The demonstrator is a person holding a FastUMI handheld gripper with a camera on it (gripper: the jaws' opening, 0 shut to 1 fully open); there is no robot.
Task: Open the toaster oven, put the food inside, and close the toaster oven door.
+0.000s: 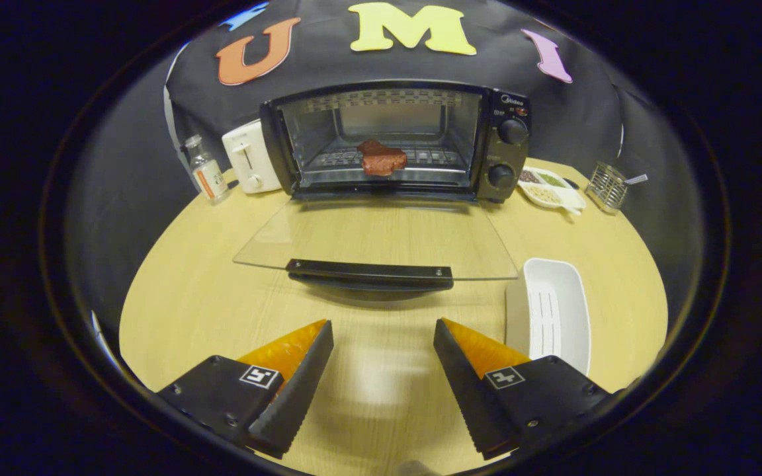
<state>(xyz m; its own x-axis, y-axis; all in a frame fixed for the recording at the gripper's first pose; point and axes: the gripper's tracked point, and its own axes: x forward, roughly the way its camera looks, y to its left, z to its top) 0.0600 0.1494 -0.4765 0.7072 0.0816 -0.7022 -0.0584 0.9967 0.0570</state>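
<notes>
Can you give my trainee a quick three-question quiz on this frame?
1. True or false: the toaster oven door is shut.
2. Where is the food? A) white tray B) oven rack C) table
3. Fill in: the gripper jaws are ____.

Key: 1. False, the door lies folded down, its handle just ahead of the jaws. 2. B; the white tray beside the door holds nothing. 3. Open.

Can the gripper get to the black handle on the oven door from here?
Probably yes. The gripper is open with nothing in it, and the handle on the lowered glass door lies just ahead of the fingers, with bare table between them.
</notes>
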